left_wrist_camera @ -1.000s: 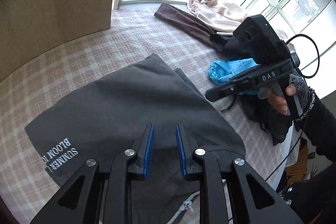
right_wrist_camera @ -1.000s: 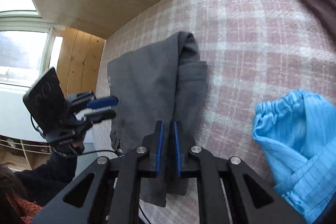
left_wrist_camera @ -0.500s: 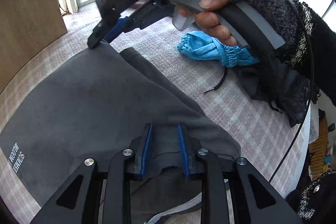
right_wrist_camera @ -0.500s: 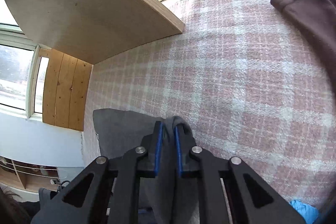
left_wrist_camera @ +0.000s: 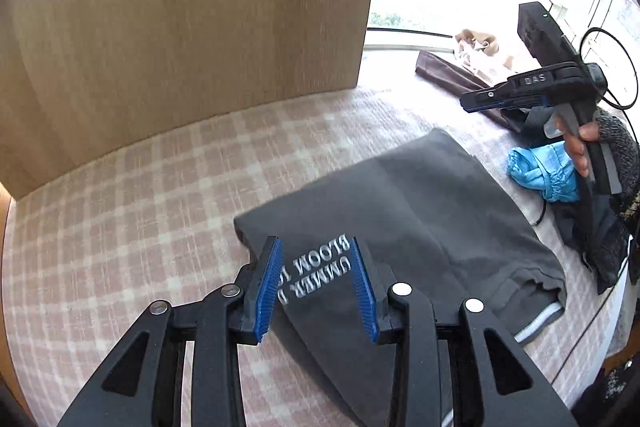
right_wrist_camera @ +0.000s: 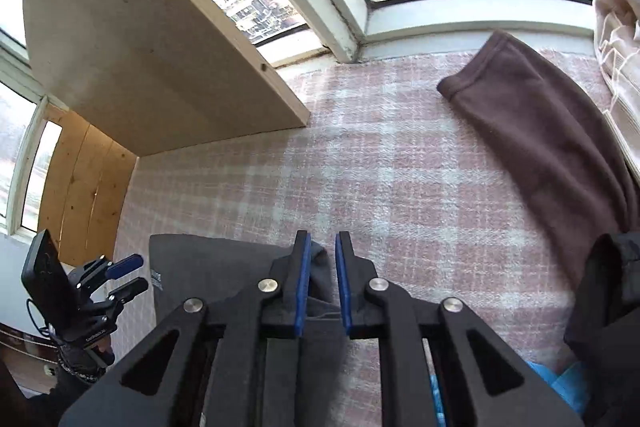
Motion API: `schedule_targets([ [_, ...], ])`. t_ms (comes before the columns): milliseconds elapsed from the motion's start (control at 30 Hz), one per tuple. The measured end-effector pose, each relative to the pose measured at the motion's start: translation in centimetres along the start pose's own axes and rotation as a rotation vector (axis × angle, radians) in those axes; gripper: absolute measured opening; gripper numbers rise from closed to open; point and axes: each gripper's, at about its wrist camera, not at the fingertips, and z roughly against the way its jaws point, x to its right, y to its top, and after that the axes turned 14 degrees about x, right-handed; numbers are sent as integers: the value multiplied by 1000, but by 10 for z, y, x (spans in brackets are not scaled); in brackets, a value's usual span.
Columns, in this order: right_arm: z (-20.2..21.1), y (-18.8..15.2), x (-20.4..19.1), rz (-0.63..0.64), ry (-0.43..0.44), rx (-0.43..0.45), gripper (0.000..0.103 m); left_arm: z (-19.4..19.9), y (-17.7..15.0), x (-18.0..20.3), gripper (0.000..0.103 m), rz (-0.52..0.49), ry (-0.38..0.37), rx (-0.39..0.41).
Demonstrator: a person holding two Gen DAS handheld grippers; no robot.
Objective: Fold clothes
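Starting at the tools: the left gripper [left_wrist_camera: 316,283] stands with its blue-padded jaws spread wide and nothing between them, poised over the printed white lettering of the dark grey cotton T-shirt [left_wrist_camera: 420,211]; the right gripper [right_wrist_camera: 322,283] shows a narrow gap between its pads with grey cloth behind it, and whether it pinches that fold cannot be told. The T-shirt lies as a flat folded slab on the pink-and-white checked tablecloth [left_wrist_camera: 140,227], its hem end with a pale band toward the near table edge. Judged as light, limp and non-slip, it would sag when lifted; hold is best taken at two corners or along a folded edge. The left view alone shows the lettering, a crumpled bright blue garment [left_wrist_camera: 544,175] and the shirt's whole outline; the right view alone shows a brown fleece garment [right_wrist_camera: 536,131] clearly and a cream garment [right_wrist_camera: 620,39].
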Motion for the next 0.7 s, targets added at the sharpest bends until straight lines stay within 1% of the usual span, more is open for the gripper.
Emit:
schedule_targets([
  [33, 0, -1, -13, 38, 47, 2, 14, -6, 4, -2, 33, -4, -2, 12],
  [67, -18, -11, -33, 92, 69, -39, 14, -17, 5, -4, 35, -10, 5, -1],
  [100, -40, -21, -46, 142, 48, -96, 14, -26, 3, -6, 35, -21, 11, -22],
  [133, -55, -29, -43, 176, -23, -162, 13, -27, 3, -9, 34, -26, 15, -29],
  [167, -71, -37, -41, 209, -94, -228, 9, -23, 4, -12, 33, -26, 23, -33],
  [200, -60, -34, -36, 161, -86, -196, 7, -10, 4, -17, 30, -16, 42, -26],
  [233, -49, -31, -31, 113, -76, -163, 11, 8, 4, -23, 28, 0, 71, -12],
  [267, -33, -34, -27, 66, -67, -123, 13, 26, 3, -30, 30, 17, 100, 1],
  [300, -16, -36, -24, 19, -59, -83, 24, 45, -1, -38, 36, 63, 102, 14],
  [333, 1, -39, -20, -28, -50, -44, 44, 62, -10, -47, 45, 139, 77, 16],
  [367, 13, -49, -17, -51, -60, -23, 52, 71, -20, -54, 49, 222, 40, 1],
  [400, 21, -60, -16, -57, -83, -17, 56, 74, -32, -58, 51, 297, -3, -27],
  [433, 24, -72, -16, -53, -110, -25, 56, 74, -43, -58, 51, 348, -29, -54],
  [500, 28, -93, -13, -57, -161, -44, 56, 69, -59, -54, 51, 412, -43, -92],
  [533, 27, -100, -12, -66, -161, -53, 56, 66, -65, -49, 51, 431, -37, -99],
  [600, 27, -111, -9, -86, -165, -68, 56, 58, -72, -41, 51, 483, -51, -107],
  [633, 26, -114, -9, -93, -175, -70, 56, 53, -73, -37, 51, 501, -57, -110],
  [700, 25, -117, -12, -76, -182, -64, 56, 43, -71, -26, 52, 478, -33, -123],
])
